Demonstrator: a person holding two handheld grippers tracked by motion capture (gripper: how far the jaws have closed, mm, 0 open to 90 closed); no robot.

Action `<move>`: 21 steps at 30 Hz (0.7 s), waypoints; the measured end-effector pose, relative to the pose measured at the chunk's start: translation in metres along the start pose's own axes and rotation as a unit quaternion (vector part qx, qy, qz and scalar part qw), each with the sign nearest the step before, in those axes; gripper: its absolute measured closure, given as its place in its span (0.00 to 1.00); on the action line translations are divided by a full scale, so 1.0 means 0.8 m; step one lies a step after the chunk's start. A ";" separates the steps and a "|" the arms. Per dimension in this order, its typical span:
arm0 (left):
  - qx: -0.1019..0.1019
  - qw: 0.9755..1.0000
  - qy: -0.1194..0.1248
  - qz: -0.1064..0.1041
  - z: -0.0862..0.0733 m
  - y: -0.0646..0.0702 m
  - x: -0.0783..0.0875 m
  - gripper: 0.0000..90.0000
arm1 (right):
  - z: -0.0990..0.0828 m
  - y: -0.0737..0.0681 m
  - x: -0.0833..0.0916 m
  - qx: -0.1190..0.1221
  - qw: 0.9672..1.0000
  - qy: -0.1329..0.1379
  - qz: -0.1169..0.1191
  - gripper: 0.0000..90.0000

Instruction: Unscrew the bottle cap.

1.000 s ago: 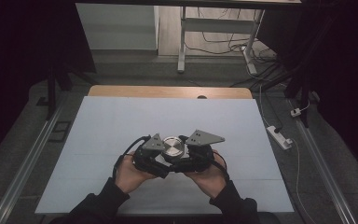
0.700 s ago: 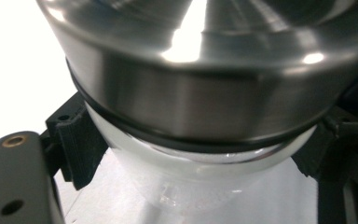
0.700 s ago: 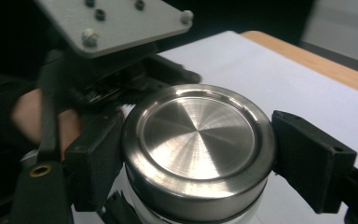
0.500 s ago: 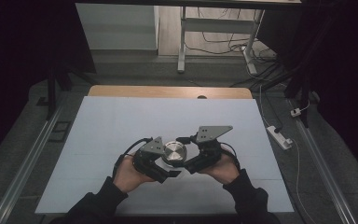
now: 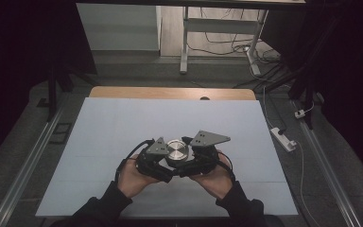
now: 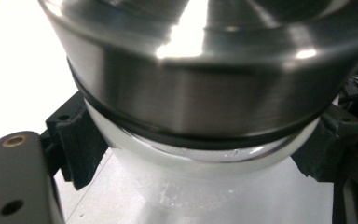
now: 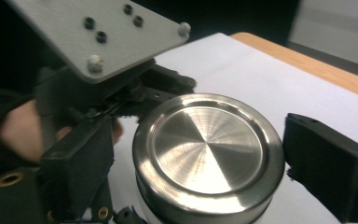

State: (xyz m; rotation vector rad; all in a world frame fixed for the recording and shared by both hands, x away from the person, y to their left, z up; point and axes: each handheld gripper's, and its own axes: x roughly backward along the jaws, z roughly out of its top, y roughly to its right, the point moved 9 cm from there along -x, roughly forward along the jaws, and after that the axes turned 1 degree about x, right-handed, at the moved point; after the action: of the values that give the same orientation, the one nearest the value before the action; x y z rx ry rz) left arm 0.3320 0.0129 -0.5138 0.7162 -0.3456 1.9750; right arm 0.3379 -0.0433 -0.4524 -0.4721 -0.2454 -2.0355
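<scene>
A rectangular table [image 5: 123, 127] with a smooth, pale grey-white top stands lengthwise away from the viewer. Along its far edge runs a narrow strip of light brown wood [image 5: 170, 92], with a small dark oval mark [image 5: 204, 98] near the strip's middle. The pale top also appears in the right gripper view, with the wooden strip at upper right. The surface is matte and evenly lit.

Brushed silver lid [image 7: 208, 148], black fingers [image 7: 328, 163], white table [image 5: 123, 127]
</scene>
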 end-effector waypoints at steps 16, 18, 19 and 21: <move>-0.034 0.997 0.003 -0.073 -0.002 0.016 -0.001 0.18 | -0.008 0.007 0.010 0.049 0.985 0.018 0.166 0.22; -0.033 0.997 0.003 -0.075 -0.001 0.018 -0.002 0.18 | -0.010 0.009 0.012 0.053 0.982 0.019 0.182 0.22; -0.032 0.997 0.003 -0.075 0.000 0.019 -0.003 0.18 | -0.012 0.011 0.014 0.047 0.980 0.019 0.194 0.20; -0.033 0.997 0.002 -0.070 0.000 0.017 -0.002 0.18 | -0.012 0.013 0.014 0.041 0.981 0.016 0.187 0.16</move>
State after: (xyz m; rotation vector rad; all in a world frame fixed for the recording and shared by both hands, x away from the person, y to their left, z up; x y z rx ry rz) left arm 0.3210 0.0049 -0.5141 0.6770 -0.3469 1.8234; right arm 0.3398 -0.0607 -0.4568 -0.3995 -0.2032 -1.6588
